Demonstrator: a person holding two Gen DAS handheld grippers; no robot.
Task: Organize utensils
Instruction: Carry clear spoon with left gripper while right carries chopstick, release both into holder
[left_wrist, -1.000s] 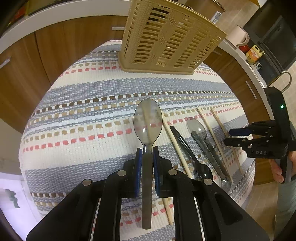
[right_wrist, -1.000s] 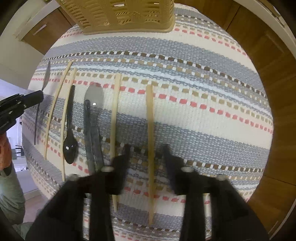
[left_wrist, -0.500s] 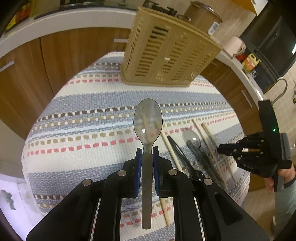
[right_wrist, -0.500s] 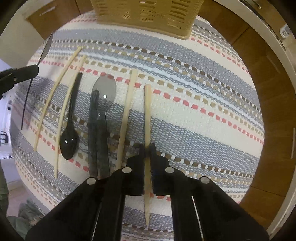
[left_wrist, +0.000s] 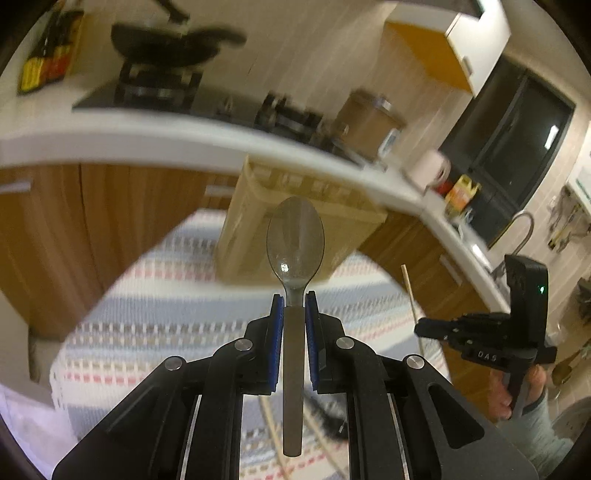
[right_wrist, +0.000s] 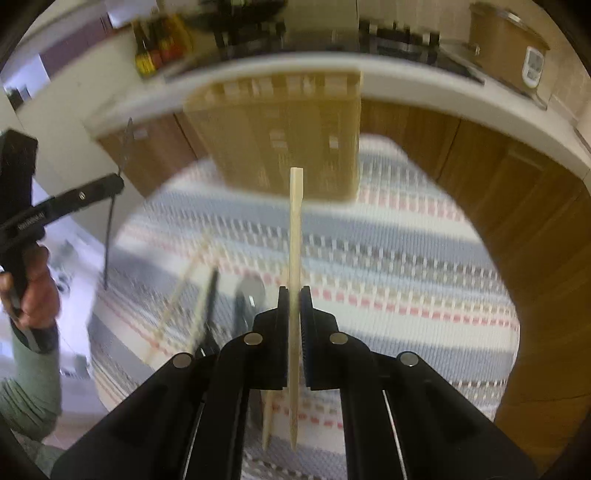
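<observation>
Both jaws pinching: left gripper (left_wrist: 294, 295) clamped on spoon (left_wrist: 295, 242) at the neck, bowl forward, handle trailing back between the fingers; right gripper (right_wrist: 294, 291) clamped on chopstick (right_wrist: 295, 229) partway along, blunt end forward, tip trailing back.

Key relation: basket (right_wrist: 280, 140) dead ahead of both sets of jaws, beyond the raised utensil tips. Long axes of spoon and chopstick both aimed straight at basket, roughly level, not upright. Likely needs a tilt to vertical before dropping in. Basket top opening blurred, compartments unreadable. Right gripper appears nearer to basket; basket looms larger in right wrist view, though fisheye makes that soft.

Count, held: 1 spoon, 1 chopstick.
Count, lying on striped cloth (right_wrist: 388, 258) on near side of basket, blurred: roughly 2 pale chopsticks (right_wrist: 184, 291) at left, 1 more under right jaws, 1 black spoon (right_wrist: 210, 295), 1 grey utensil (right_wrist: 245, 295). Exact tally uncertain.
</observation>
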